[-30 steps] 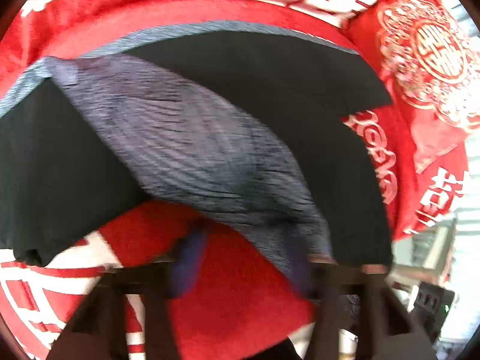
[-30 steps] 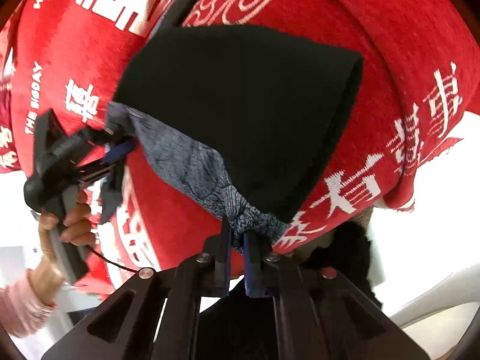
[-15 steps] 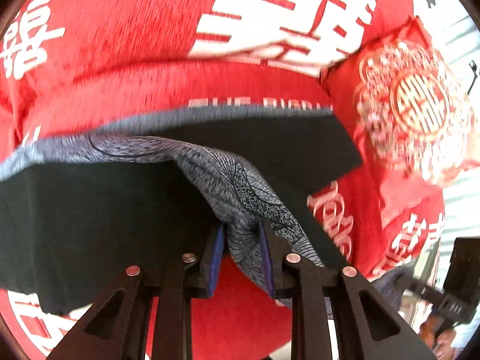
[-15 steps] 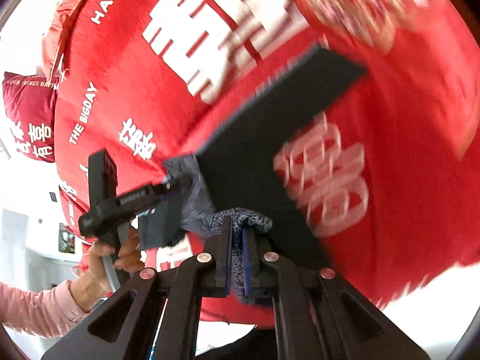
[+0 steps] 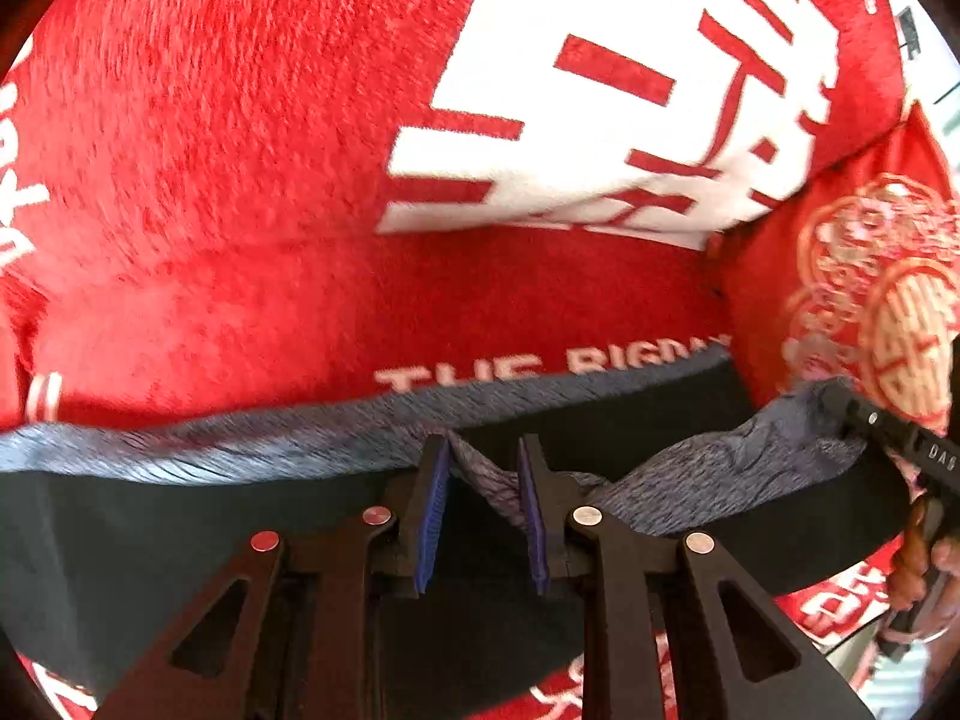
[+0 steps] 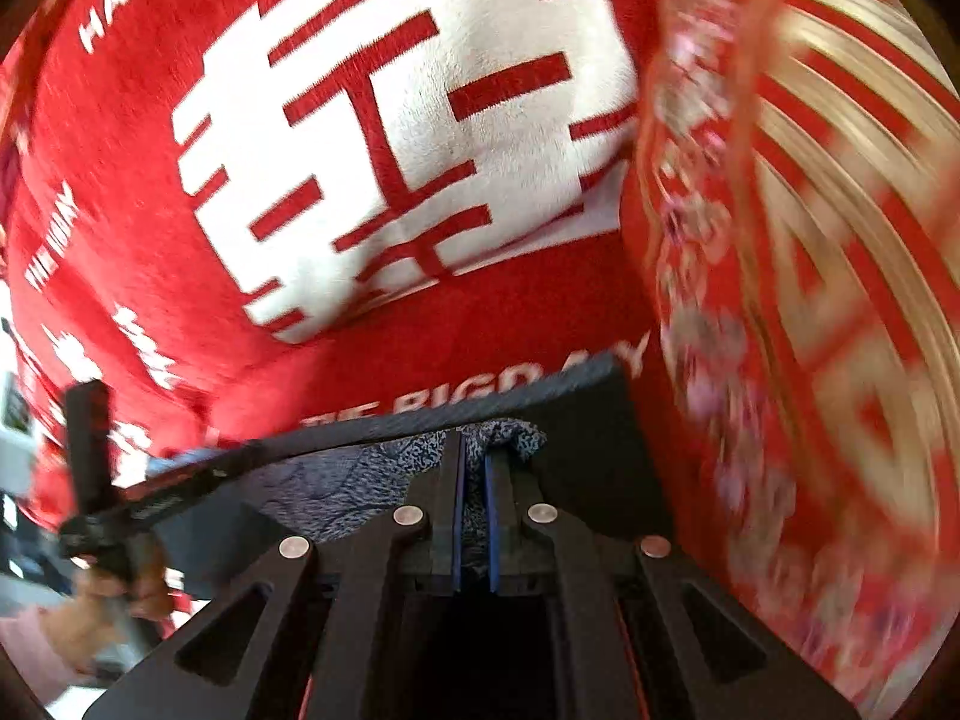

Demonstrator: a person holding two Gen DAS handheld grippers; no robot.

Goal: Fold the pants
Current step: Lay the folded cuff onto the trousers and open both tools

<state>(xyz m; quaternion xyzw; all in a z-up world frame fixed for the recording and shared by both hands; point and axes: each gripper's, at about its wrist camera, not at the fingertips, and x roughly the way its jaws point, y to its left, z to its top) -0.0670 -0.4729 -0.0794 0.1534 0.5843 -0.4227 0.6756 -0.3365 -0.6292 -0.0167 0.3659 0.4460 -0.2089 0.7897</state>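
Black pants [image 5: 150, 540] with a grey patterned inner side lie on a red blanket [image 5: 240, 180]. My left gripper [image 5: 483, 450] points down at their raised grey edge. Its jaws are opening, with a fold of the grey cloth still caught between the blue pads [image 5: 432, 510]. My right gripper [image 6: 474, 444] is shut on a bunch of the same grey cloth [image 6: 510, 438], further along the edge. In the left wrist view the right gripper's black finger [image 5: 888, 438] shows at the far right, a hand [image 5: 924, 570] below it. The cloth sags between the two grips.
The blanket carries large white characters [image 5: 600, 120] and the words THE BIGDAY just beyond the pants' edge. A red pillow with gold ornament [image 5: 870, 300] stands at the right, close to the right gripper. A hand [image 6: 108, 594] holds the left gripper's handle in the right wrist view.
Both grippers have carried the pants' edge across the blanket toward the big white character and the pillow. The black cloth now sits low in both views. The right gripper rolled.
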